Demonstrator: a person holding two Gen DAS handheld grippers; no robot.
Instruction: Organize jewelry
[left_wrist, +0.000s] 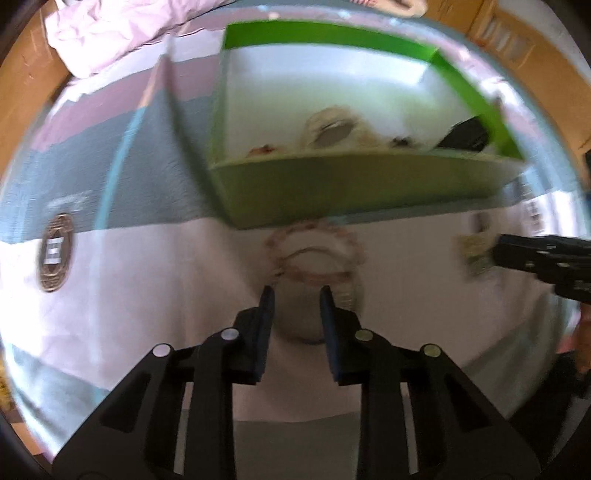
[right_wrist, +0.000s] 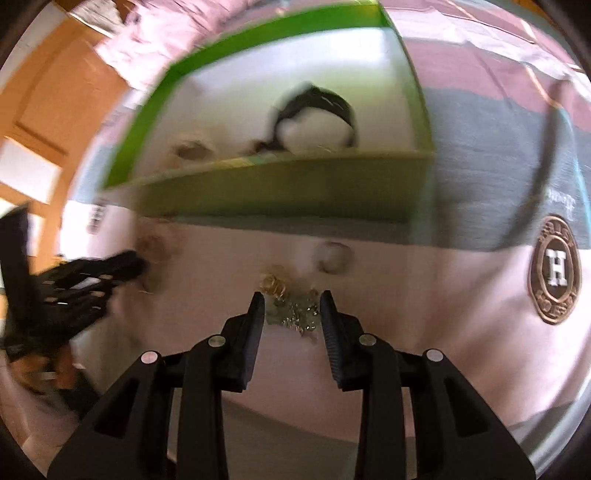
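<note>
Box (left_wrist: 354, 184): green card, open top, white inside, low walls; stands on the cloth (left_wrist: 147, 295) at the far side of both views.
Box contents, blurred: a pale ring-shaped piece with a grey oval centre (left_wrist: 334, 129), a black curved band (right_wrist: 321, 101) toward the box's right end, and small dark and reddish bits along the near wall that cannot be made out.

Bracelet (left_wrist: 314, 254): pinkish beaded loop, lying flat on the white part of the cloth just in front of the box's near wall. A second, paler ring seems to lie within it; blur prevents certainty.

Chain heap (right_wrist: 291, 306): tangled gold and silvery glitter, on the cloth, well to the right of the bracelet.

Left gripper (left_wrist: 297, 295): black, pointing steeply down, jaws partly apart, tips at the bracelet's near edge. No grip visible.

Right gripper (right_wrist: 291, 299): jaws partly apart, straddling the chain heap; contact with the pads cannot be told.

Cloth: banded pink, grey, white, with a round bronze badge (right_wrist: 554, 275) lettered H.
</note>
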